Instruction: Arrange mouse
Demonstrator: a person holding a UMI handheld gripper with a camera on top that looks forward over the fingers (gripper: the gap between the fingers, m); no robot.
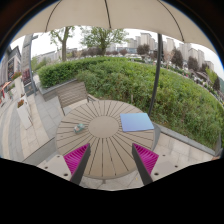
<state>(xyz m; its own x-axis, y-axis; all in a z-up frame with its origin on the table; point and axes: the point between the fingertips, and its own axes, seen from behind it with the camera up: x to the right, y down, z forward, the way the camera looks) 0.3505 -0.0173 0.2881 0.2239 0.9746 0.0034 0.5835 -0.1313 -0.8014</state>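
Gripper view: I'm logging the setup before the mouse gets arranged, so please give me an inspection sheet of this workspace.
Surface: round slatted wooden table, outdoors under a parasol.
Job's things: blue mouse pad lies flat on the table beyond the right finger; a small dark object, possibly the mouse, sits apart from it, beyond the left finger.
Clutter: nothing seen.
Grippers: gripper open, holding nothing, fingers over the table's near edge.
Cables: nothing seen.
Surroundings: wooden chair behind the table, parasol pole, green hedge, trees and buildings beyond.
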